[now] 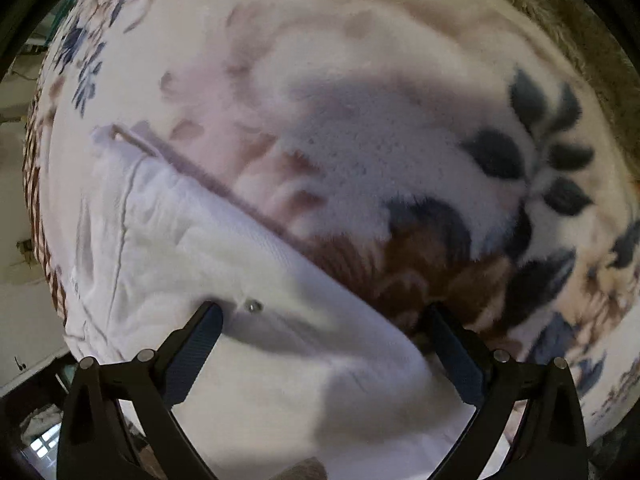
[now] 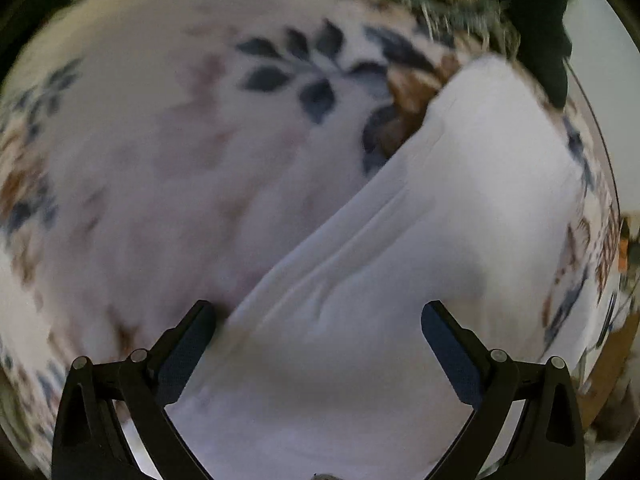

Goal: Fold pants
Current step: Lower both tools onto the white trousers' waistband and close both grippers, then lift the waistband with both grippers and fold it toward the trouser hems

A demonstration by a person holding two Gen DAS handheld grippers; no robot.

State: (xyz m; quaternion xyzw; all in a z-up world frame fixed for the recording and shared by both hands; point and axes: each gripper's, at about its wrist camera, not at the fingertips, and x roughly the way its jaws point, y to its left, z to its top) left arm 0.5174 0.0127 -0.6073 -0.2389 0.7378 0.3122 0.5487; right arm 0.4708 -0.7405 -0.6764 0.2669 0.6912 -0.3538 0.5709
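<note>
White pants [image 1: 224, 264] lie on a fuzzy floral blanket [image 1: 380, 152]. In the left wrist view the waistband end with a small metal button [image 1: 253, 305] lies right at my left gripper [image 1: 322, 312], which is open and low over the cloth, its jaws straddling the pants' upper edge. In the right wrist view the pants [image 2: 420, 240] stretch as a long white band from the bottom centre to the upper right. My right gripper [image 2: 318, 314] is open, jaws wide, straddling the pants' left edge just above the cloth. Neither gripper holds anything.
The blanket [image 2: 160, 160] is white with blue leaf and brown flower prints and covers the whole surface. A dark object [image 2: 536, 20] lies at the upper right beyond the pants. The bed's edge and a pale floor [image 1: 24, 260] show at far left.
</note>
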